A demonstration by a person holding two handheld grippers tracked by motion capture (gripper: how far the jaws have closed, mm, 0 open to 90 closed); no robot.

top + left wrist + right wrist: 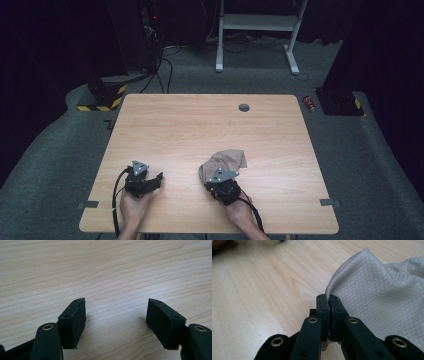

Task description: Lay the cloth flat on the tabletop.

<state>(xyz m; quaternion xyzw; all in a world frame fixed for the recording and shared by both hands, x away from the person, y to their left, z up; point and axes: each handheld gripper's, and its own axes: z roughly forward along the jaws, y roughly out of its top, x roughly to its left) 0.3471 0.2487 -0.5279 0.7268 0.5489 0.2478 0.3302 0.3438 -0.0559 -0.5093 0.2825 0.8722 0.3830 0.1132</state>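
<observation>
Two grippers worked over a pale wooden table (200, 125); we noted things from largest down. A beige cloth (226, 160) with a fine diamond weave lay crumpled on the near right part of the table, just ahead of the right gripper (214, 181). The left gripper (159, 177) sat well apart to the left, over bare wood.

Right gripper: jaws clenched on an edge of the cloth (374, 297), the fabric rising in a fold from the pinch. Left gripper (116, 315): jaws spread wide, nothing between them.

Risk, as we judged it: the bite took only a thin hem at the very tips, so a quick drag could pull the cloth free, or bunch it further instead of spreading it. With the left gripper idle, nothing anchored the far side.

From the high view we got the layout and the cloth's whole heap; the right gripper view gave the weave and the pinch itself, which the gripper body covered from above. Bare wood grain between the left pads (75, 320) came from the left gripper view.
</observation>
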